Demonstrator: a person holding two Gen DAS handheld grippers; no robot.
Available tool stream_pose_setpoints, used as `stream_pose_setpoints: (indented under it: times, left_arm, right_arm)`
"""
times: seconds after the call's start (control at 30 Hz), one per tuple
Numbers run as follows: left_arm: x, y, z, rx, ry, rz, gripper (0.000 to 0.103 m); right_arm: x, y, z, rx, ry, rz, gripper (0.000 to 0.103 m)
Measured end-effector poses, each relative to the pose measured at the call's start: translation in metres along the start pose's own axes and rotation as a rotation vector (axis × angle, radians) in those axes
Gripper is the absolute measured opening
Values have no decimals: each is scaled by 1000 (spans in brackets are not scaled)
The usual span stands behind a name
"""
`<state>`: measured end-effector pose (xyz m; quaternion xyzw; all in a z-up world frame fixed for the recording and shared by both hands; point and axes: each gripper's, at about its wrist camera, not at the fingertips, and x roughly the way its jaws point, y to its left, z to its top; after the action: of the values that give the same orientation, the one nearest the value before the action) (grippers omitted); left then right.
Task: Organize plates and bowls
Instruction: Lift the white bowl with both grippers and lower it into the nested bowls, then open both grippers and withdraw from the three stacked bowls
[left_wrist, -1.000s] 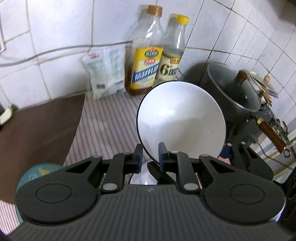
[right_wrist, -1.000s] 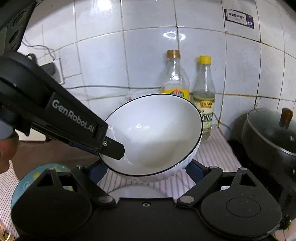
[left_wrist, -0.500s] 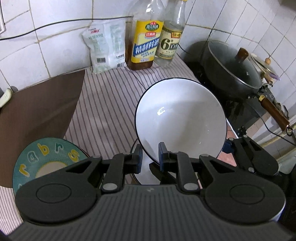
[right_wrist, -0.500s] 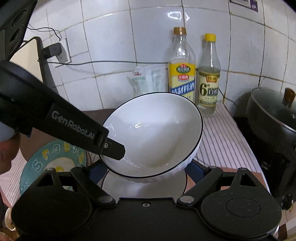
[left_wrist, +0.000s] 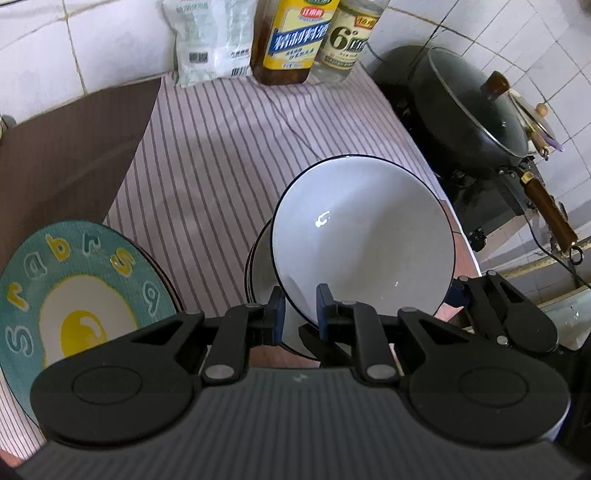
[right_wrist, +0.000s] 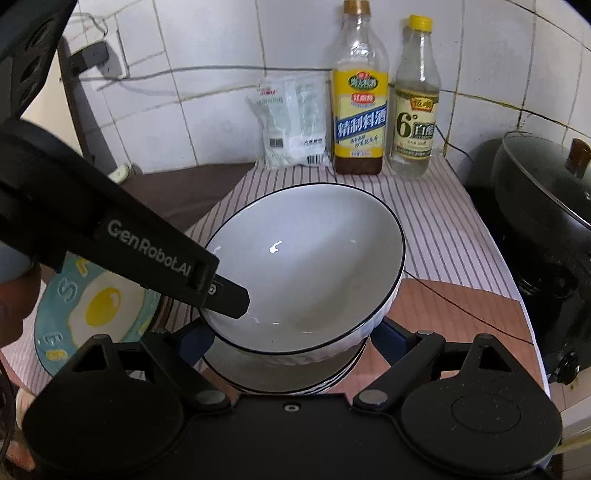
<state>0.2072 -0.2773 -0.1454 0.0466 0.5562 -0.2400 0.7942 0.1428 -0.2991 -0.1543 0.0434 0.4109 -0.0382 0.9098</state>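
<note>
Colours and patterns we record

We list a white ceramic bowl (left_wrist: 362, 236) with thin black rim; a round teal plate (left_wrist: 77, 295) bearing yellow letters and a fried-egg motif; a pink-and-white striped cloth (left_wrist: 236, 155).

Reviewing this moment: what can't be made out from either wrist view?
- Stack under the white bowl: both views, the bowl and tools cover it; count unclear.
- Right tool: right wrist view, fingertips hidden behind the bowl; contact unclear.
- Egg plate: left wrist view, left tool body covers its near edge.
- Wok: cut off at the right edge.
</note>
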Motion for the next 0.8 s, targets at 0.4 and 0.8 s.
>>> stream_pose_setpoints:
  times: [0.4, 0.8]
  left_arm:
    - [1, 7, -2, -78, 37, 7, 16]
    - [-6, 5, -2, -53, -29, 65, 16]
  right_arm:
    - [1, 8, 10, -73, 144, 6, 94]
    - [-4, 3, 0, -63, 102, 55, 95]
